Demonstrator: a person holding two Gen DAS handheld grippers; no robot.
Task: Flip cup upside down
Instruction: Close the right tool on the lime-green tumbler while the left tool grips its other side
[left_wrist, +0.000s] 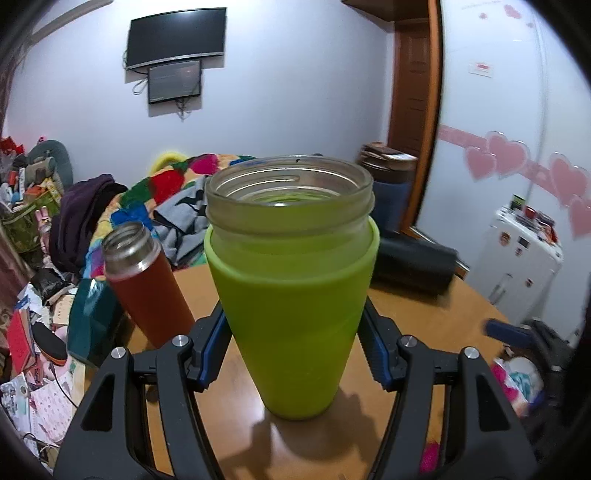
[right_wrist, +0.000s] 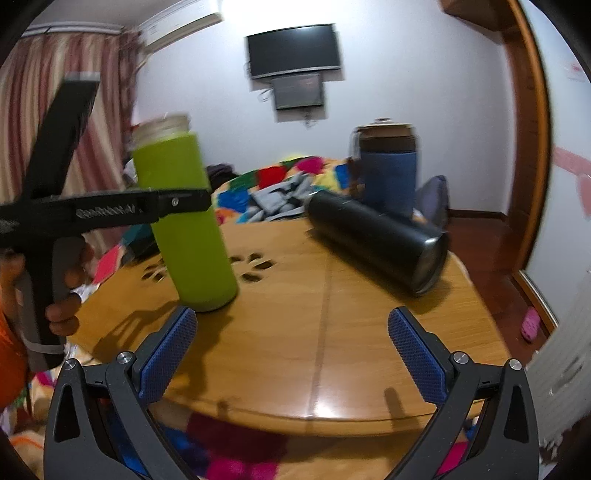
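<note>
The cup is a glass tumbler in a lime green sleeve (left_wrist: 295, 314), mouth up, its base on or just above the round wooden table (left_wrist: 424, 317). My left gripper (left_wrist: 293, 354) is shut on the cup, its blue pads (left_wrist: 371, 347) pressing both sides of the sleeve. In the right wrist view the cup (right_wrist: 184, 214) leans slightly, held by the left gripper (right_wrist: 177, 201) at mid height. My right gripper (right_wrist: 291, 354) is open and empty above the table's near edge (right_wrist: 332, 417).
A red open flask (left_wrist: 144, 288) stands left of the cup. A black flask (right_wrist: 380, 240) lies on its side at the right. A blue-sleeved cup (right_wrist: 388, 170) stands behind it. A bed with a colourful quilt (right_wrist: 280, 184) lies beyond the table.
</note>
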